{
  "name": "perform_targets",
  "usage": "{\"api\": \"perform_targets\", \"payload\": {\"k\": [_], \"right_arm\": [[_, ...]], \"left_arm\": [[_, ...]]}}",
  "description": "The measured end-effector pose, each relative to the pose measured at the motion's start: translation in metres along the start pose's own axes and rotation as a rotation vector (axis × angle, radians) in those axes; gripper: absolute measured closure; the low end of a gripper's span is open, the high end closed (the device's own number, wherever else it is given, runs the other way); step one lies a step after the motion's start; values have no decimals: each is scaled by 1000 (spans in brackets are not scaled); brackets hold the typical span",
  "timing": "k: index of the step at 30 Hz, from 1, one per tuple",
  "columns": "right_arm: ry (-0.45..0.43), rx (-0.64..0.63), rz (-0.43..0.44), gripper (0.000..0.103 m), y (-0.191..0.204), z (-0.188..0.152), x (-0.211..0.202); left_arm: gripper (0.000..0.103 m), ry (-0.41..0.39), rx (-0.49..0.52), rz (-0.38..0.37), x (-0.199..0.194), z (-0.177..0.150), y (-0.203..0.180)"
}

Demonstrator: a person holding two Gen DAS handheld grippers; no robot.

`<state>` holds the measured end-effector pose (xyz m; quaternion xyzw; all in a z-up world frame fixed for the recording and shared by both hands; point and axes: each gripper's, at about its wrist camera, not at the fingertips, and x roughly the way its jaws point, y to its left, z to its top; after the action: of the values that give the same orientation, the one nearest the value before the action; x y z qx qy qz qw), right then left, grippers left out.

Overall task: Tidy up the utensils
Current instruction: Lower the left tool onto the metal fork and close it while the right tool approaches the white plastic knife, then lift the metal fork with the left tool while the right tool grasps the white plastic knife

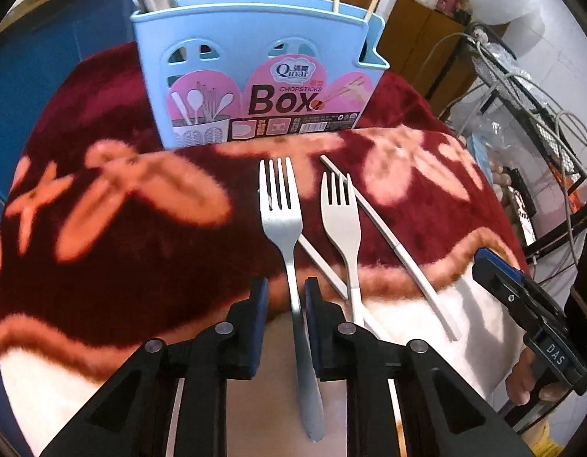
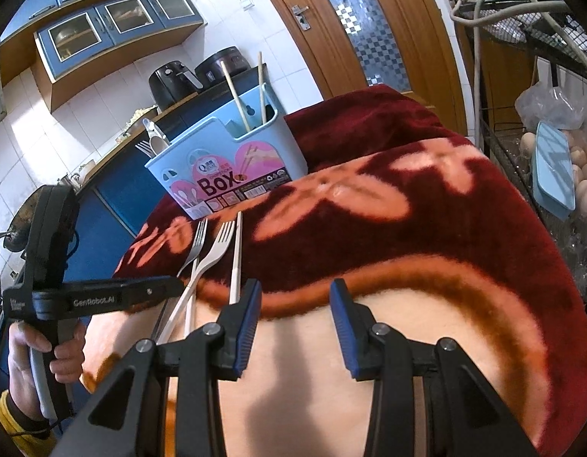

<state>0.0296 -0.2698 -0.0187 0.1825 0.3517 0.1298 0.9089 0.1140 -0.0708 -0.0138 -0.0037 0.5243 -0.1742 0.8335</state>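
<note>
Here the left tool is straddling the silver metal fork, seemingly not yet clamping; centring matters. The right tool is hanging apart, empty.

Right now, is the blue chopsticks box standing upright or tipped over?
Upright: the blue chopsticks box stands on the blanket, chopsticks sticking out of its top.

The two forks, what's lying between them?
A white chopstick slants under and between the left fork and right fork, seen in the left wrist view.
</note>
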Motion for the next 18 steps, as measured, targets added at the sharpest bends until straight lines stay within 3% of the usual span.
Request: {"api": "perform_targets", "payload": {"k": [4,8,18], "right_arm": [[5,-3,-2,62,-1,1,1],[14,-11,-5,62,1,2,2],[84,-103,-22,62,21,10,10]], "left_arm": [[96,18,-7,-24,7,5,0],[98,-9,-33,-43,7,4,3],[99,-187,-85,-49,-23,-15,21]]}}
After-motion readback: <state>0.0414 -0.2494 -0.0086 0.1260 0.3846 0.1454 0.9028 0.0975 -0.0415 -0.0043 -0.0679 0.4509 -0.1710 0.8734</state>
